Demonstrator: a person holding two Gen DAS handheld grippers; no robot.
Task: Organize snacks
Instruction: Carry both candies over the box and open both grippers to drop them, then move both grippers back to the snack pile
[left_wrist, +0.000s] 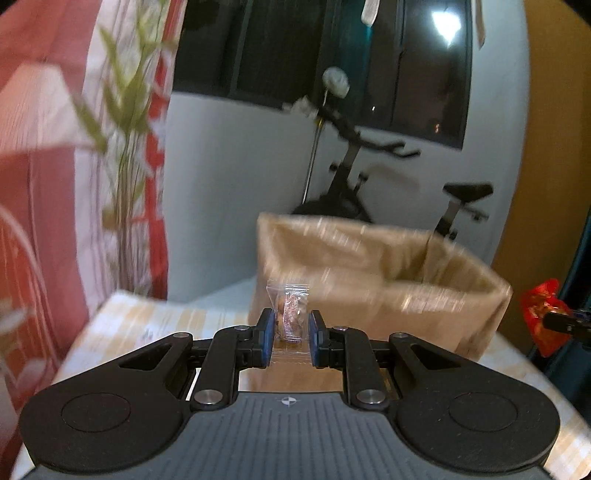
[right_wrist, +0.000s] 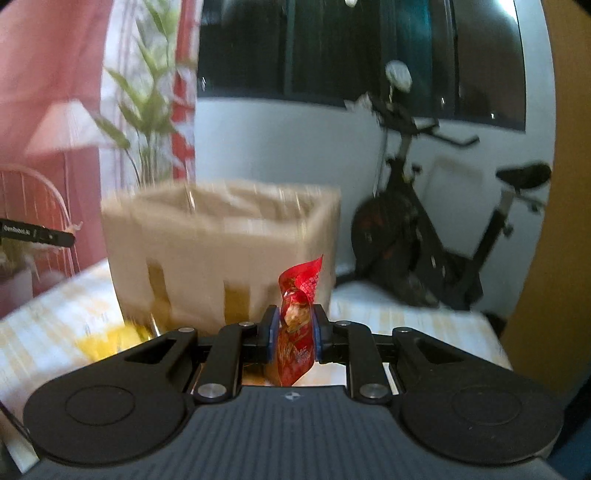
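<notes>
My left gripper is shut on a small clear-wrapped snack, held upright just in front of an open tan cardboard box. My right gripper is shut on a red snack packet, held upright before the same box. The red packet and the right gripper's tip also show at the right edge of the left wrist view. The left gripper's tip shows at the left edge of the right wrist view. The box's inside is blurred.
The box stands on a table with a pale yellow checked cloth. A yellow packet lies by the box's left corner. A leafy plant and red curtain stand at the left. An exercise bike stands behind the table.
</notes>
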